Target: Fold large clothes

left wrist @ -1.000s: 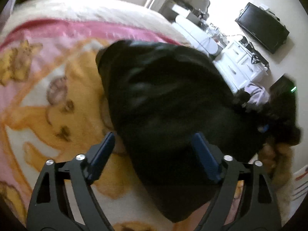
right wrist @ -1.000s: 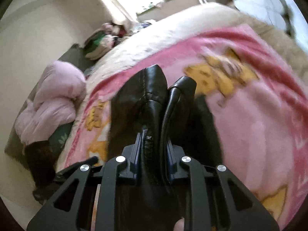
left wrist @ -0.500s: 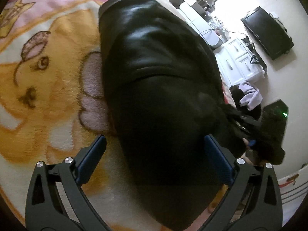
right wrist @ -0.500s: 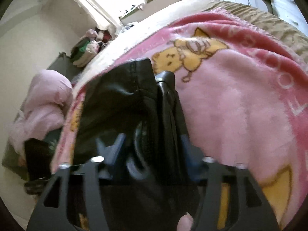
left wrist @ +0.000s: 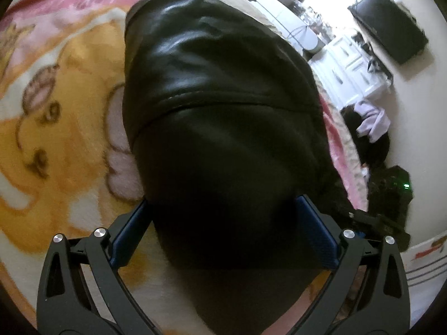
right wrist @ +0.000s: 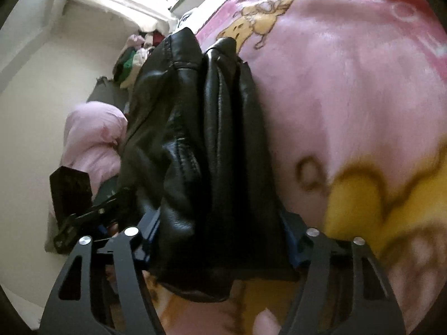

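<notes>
A black leather jacket (left wrist: 218,83) lies folded into a thick bundle on a pink and yellow bear-print blanket (left wrist: 56,139). My left gripper (left wrist: 222,201) hangs just over the bundle's near end, jaws at their widest with the jacket filling the gap between the blue pads. In the right wrist view the jacket (right wrist: 195,111) shows as several stacked layers seen edge-on on the blanket (right wrist: 349,97). My right gripper (right wrist: 219,217) straddles that stack, its jaws closing from a wide stance, with the layers between them. I see no firm pinch.
The bed's edge runs close on the right of the left wrist view, with a white dresser (left wrist: 352,55), a wall television (left wrist: 388,36) and dark things on the floor (left wrist: 391,195) beyond. A pink duvet (right wrist: 92,139) and a clothes pile (right wrist: 134,61) lie past the bed's other side.
My right gripper let go of the jacket fold it pinched, its jaws spread, and it sank toward the bed. My left gripper dropped closer over the jacket and its jaws widened.
</notes>
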Action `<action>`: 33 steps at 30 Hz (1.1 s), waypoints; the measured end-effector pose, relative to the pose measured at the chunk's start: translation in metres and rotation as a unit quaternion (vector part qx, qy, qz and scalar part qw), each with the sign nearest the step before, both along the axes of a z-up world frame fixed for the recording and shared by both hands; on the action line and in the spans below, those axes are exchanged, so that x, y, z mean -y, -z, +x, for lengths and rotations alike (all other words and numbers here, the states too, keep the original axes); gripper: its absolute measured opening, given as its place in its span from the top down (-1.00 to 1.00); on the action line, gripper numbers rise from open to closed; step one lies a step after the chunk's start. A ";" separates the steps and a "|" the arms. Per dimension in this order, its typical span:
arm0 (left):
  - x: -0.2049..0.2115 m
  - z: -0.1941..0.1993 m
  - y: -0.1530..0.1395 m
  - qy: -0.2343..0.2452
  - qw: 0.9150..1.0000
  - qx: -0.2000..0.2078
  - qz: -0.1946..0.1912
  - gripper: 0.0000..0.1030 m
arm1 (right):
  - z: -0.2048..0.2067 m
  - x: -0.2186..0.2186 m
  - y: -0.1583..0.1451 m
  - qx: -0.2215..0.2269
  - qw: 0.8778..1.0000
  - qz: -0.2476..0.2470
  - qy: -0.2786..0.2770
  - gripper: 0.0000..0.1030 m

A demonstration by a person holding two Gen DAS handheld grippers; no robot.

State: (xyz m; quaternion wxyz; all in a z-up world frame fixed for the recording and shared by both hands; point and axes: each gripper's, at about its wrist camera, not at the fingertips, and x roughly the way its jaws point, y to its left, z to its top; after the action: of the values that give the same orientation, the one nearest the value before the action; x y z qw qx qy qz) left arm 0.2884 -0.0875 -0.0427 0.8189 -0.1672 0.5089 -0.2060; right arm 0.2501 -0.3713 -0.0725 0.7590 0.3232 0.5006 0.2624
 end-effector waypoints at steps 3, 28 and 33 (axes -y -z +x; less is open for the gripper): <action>-0.008 -0.002 -0.004 0.010 0.999 0.013 0.033 -0.83 | -0.019 -0.023 0.004 -0.003 1.000 0.001 0.003 -0.23; 0.004 -0.037 -0.021 0.030 0.988 0.087 0.125 -0.83 | 0.059 -0.107 -0.107 0.232 0.918 -0.320 -0.009 -0.19; 0.004 -0.039 -0.020 0.033 0.988 0.089 0.120 -0.83 | 0.094 -0.108 -0.050 0.122 0.915 -0.381 -0.043 -0.24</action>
State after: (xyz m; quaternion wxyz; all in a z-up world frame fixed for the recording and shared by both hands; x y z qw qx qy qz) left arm 0.2492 -0.0912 -0.0230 0.8681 -0.0322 0.4597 -0.1845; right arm 0.3439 -0.2635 -0.0228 0.8675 -0.0470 0.4800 0.1217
